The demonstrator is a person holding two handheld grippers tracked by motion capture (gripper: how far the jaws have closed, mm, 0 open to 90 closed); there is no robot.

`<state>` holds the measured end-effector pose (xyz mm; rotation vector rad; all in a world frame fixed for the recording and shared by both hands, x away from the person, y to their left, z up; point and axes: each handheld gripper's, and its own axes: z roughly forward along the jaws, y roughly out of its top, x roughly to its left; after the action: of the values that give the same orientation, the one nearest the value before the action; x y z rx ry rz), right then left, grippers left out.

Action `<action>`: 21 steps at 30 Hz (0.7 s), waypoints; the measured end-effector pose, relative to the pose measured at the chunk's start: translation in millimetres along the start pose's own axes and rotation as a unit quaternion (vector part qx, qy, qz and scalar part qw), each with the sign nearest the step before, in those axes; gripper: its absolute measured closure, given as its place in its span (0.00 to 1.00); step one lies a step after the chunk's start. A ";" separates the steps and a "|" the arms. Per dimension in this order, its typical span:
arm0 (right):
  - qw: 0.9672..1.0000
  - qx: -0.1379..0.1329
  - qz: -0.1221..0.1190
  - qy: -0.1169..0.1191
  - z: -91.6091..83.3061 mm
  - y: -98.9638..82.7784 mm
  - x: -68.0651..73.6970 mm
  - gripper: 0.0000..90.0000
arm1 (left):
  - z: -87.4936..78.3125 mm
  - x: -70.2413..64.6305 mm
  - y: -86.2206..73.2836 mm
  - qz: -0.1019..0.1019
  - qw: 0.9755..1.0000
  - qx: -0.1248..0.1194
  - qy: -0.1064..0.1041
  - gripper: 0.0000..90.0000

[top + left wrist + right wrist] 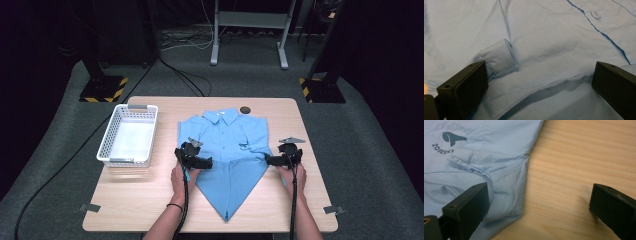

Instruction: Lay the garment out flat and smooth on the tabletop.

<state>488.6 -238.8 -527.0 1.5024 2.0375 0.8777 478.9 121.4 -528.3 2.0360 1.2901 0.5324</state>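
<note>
The left gripper (206, 163) sits low over the left side of the blue shirt (231, 150). Its two black jaws are wide apart and hold nothing. In the left gripper view there is shirt cloth under both jaws, and a small rolled cuff (499, 58) lies right next to one jaw. A dark seam with a white button (595, 14) runs across the cloth farther off.

The right gripper (270, 160) is at the right edge of the shirt. Its jaws are wide apart too, with nothing in them. In the right gripper view one jaw is over the cloth edge and the other is over bare wood. A little dark logo (453, 138) with letters is printed on the shirt there.

The shirt lies flat in the middle of the table (150, 200). Its collar points away from the person. Its sides are folded in, so the bottom comes to a point near the person. A hand (181, 180) holds each gripper.

A white basket (107, 145) sits to the left of the shirt, apart from it. A small dark round thing (245, 109) is on the table just past the collar.
</note>
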 end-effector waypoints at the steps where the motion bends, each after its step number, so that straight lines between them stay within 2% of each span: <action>1: 1.000 0.000 0.000 0.000 0.0 0.0 0.0 0.02 | 0.0 0.0 0.0 0.000 1.000 0.000 0.000 0.00; 7: 1.000 0.003 -0.005 0.005 -1.6 -1.5 -0.1 0.00 | -0.1 0.0 -0.1 -0.001 1.000 0.000 0.000 0.00; 9: 1.000 0.008 -0.013 0.021 -4.0 -1.9 -0.6 0.00 | -0.1 0.0 -0.1 -0.001 1.000 0.000 0.000 0.00; 11: 1.000 0.005 -0.011 0.024 -5.1 -2.0 -0.8 0.01 | -0.1 0.1 -0.1 0.000 1.000 0.000 0.000 0.00; 13: 0.999 -0.004 -0.001 0.034 -7.7 -2.1 -2.3 0.00 | -0.1 0.1 -0.1 -0.001 1.000 0.000 0.000 0.00; 14: 0.999 -0.017 0.012 0.040 -13.2 -2.1 -3.0 0.00 | -0.1 0.1 -0.1 -0.001 1.000 0.000 0.000 0.00; 17: 0.999 -0.025 0.007 0.038 -18.1 0.4 -1.6 0.00 | -0.1 0.2 -0.1 -0.001 1.000 0.000 -0.001 0.00; 21: 0.999 -0.035 -0.007 0.036 -28.9 12.2 5.2 0.01 | -0.2 0.2 -0.1 -0.001 1.000 0.000 -0.001 0.00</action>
<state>475.3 -237.8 -498.2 1.4363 2.0440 0.9999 478.8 121.6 -528.2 2.0342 1.2897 0.5289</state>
